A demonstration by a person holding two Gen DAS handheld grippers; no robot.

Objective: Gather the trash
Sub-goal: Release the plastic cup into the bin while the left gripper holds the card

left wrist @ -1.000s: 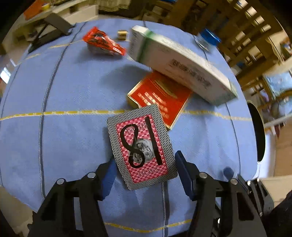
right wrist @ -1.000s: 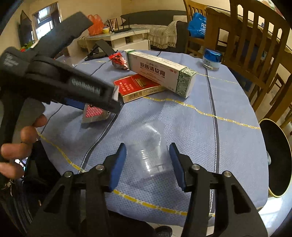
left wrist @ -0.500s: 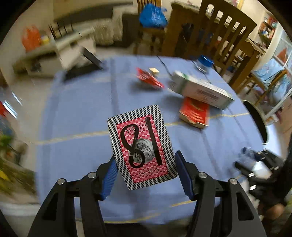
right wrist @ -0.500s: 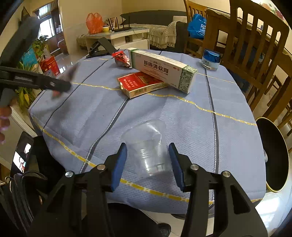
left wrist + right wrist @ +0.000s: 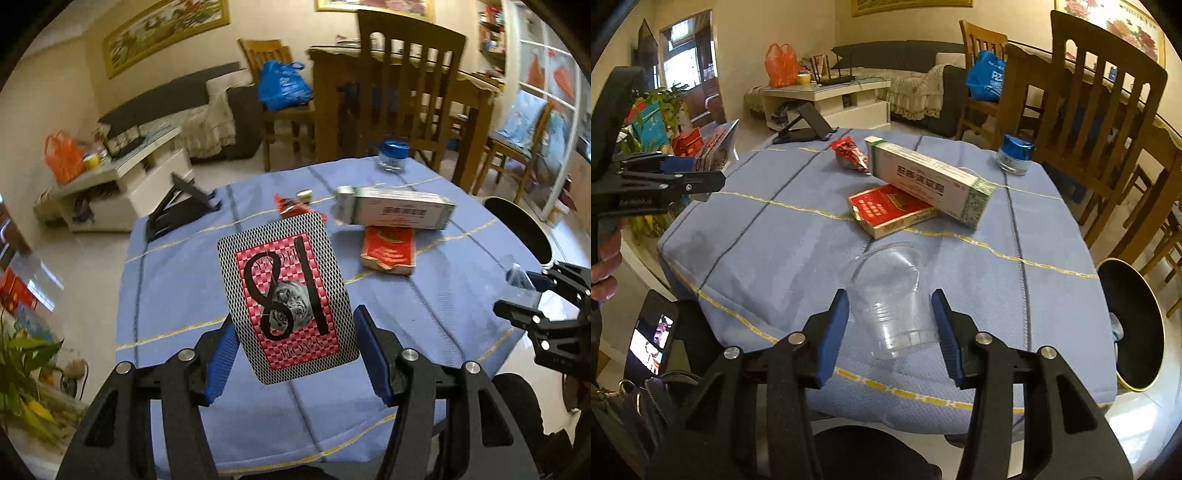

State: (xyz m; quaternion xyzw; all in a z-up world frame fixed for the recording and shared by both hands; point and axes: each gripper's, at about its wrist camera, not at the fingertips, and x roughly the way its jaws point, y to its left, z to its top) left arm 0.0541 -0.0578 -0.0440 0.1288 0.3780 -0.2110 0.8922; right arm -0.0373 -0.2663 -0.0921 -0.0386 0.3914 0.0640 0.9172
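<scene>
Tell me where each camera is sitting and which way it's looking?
Left wrist: sits on the left hand-held gripper, looks down across the blue table past its held card; the right hand-held gripper shows.
Right wrist: sits on the right hand-held gripper, looks over its clear cup; a hand shows.
Shared: long green box, red pack.

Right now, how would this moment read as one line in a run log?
left gripper: shut on playing card | right gripper: shut on clear plastic cup | both above blue tablecloth
</scene>
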